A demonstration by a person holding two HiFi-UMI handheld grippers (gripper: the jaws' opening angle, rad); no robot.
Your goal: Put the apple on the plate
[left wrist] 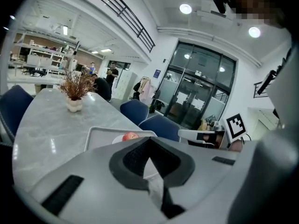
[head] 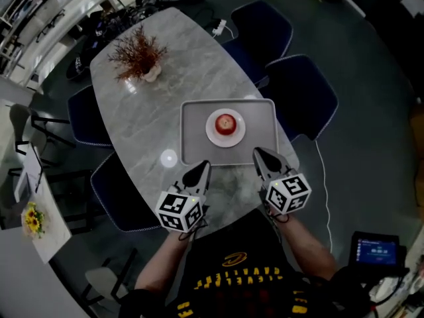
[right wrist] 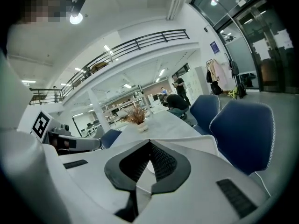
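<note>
The apple (head: 226, 122) sits on the white plate (head: 213, 133), near its middle. The plate rests on the grey tray (head: 194, 138) on the marbled desk (head: 152, 105).

You hold both tools over the desk's near edge, just short of the tray and clear of it. Your left hand-held gripper (head: 201, 169) points toward the tray's near left corner with its jaws pressed together and nothing between them. In its own view the apple shows just past the tips. Your right hand-held gripper (head: 260, 155) points at the tray's near right side. Its jaws also meet at the tips and pinch nothing.

A dried plant (head: 139, 53) in a pale pot stands at the far end of the desk, well apart from the tray. Dark blue chairs (head: 301, 95) ring the desk.
</note>
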